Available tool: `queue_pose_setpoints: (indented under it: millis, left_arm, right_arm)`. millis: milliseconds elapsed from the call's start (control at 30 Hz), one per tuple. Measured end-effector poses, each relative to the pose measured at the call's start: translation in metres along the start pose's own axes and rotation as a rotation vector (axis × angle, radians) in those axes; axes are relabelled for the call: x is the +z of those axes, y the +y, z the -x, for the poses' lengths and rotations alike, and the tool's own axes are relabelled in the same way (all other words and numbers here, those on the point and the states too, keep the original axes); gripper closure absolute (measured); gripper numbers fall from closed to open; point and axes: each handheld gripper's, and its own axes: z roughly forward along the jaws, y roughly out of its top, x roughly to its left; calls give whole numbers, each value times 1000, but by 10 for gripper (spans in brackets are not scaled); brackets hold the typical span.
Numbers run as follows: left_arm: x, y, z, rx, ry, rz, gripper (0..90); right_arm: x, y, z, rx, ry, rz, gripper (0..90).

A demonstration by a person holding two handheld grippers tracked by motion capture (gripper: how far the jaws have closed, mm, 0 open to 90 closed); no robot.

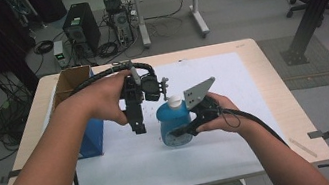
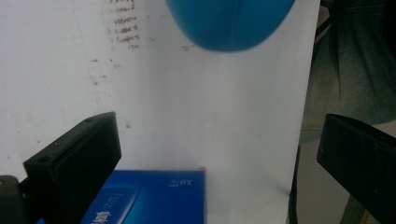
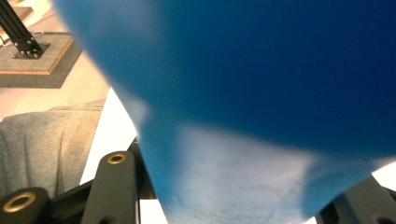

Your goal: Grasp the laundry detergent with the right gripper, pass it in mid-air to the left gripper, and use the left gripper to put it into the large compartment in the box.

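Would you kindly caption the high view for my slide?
Right gripper clamps a blue pump bottle while the open left gripper hovers beside it.

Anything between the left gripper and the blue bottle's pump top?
Nothing visible. The left gripper hangs open just left of the blue bottle, which the right gripper clamps; the gap to the pump top looks clear.
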Motion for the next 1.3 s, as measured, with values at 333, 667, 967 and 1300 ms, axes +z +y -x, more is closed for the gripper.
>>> queue_pose_setpoints:
  millis: [333, 667, 967, 1300]
  left_arm:
    - [0, 3, 3, 8, 0, 1, 2]
    - [0, 2, 4, 8, -2, 7, 2]
    - [1, 6, 5, 16, -6, 12, 2]
    - [4, 6, 6, 15, -9, 15, 2]
  right_arm:
    - [15, 15, -2, -16, 11, 0, 458]
    - [27, 20, -3, -10, 13, -9, 458]
    - [33, 25, -4, -7, 15, 3, 457]
    - [37, 25, -5, 10, 9, 21, 456]
